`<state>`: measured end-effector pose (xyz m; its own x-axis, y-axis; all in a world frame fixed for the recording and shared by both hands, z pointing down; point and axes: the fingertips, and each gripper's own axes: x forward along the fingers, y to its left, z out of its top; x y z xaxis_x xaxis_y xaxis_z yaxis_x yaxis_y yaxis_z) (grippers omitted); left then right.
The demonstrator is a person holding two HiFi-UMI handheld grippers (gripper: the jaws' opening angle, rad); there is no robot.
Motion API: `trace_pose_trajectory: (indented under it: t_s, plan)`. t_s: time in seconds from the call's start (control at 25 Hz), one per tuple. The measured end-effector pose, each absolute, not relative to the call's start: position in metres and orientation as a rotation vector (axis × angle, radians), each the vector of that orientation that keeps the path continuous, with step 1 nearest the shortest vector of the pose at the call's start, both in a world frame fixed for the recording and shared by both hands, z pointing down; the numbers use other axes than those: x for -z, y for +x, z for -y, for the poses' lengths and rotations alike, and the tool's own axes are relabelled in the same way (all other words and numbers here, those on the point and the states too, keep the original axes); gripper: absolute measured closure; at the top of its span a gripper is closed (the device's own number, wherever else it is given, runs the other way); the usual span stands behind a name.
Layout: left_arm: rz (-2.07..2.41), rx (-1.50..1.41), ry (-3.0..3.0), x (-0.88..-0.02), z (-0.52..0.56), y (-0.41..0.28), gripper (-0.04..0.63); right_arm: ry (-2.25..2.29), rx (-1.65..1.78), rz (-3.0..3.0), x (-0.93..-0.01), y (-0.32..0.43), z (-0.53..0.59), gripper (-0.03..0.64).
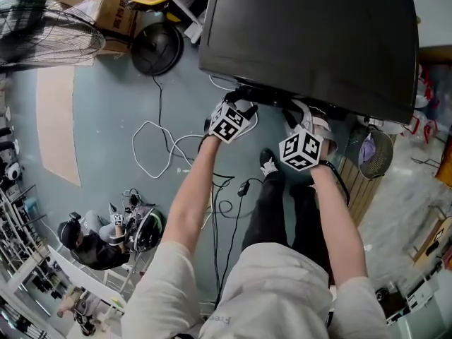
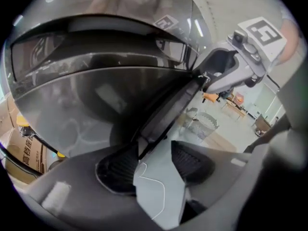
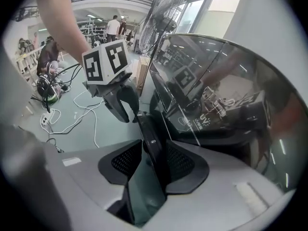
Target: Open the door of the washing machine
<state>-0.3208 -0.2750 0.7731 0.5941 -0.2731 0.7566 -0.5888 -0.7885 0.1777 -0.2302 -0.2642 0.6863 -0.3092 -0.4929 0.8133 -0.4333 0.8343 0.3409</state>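
The washing machine's dark glossy lid [image 1: 311, 34] fills the top of the head view, seen from above. My left gripper [image 1: 244, 97] and right gripper [image 1: 293, 115] both reach its near edge. In the left gripper view the lid's rim [image 2: 168, 105] runs down between the wide-apart jaws of the left gripper [image 2: 154, 162], with floor showing in the gap. In the right gripper view the rim [image 3: 149, 138] stands between the pads of the right gripper [image 3: 154, 160], close to the right pad, with a gap on the left. Each gripper shows in the other's view: the right gripper [image 2: 231, 66], the left gripper [image 3: 115, 95].
On the floor to the left lie white cables [image 1: 155, 147], a black round fan base [image 1: 157, 46] and cardboard boxes [image 1: 106, 6]. A wire fan guard [image 1: 42, 27] stands at the far left. A person sits at lower left [image 1: 92, 239]. A wire basket [image 1: 374, 154] is at right.
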Motion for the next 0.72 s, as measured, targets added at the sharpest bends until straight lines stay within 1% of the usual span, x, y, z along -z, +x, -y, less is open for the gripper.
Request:
trace_pose_trajectory:
  t_s: [0.72]
  plan:
    - [0.715,-0.991,2.402,-0.777,0.254,-0.317,0.360,0.678,0.016,1.970,-0.687,-0.230,0.246,0.468]
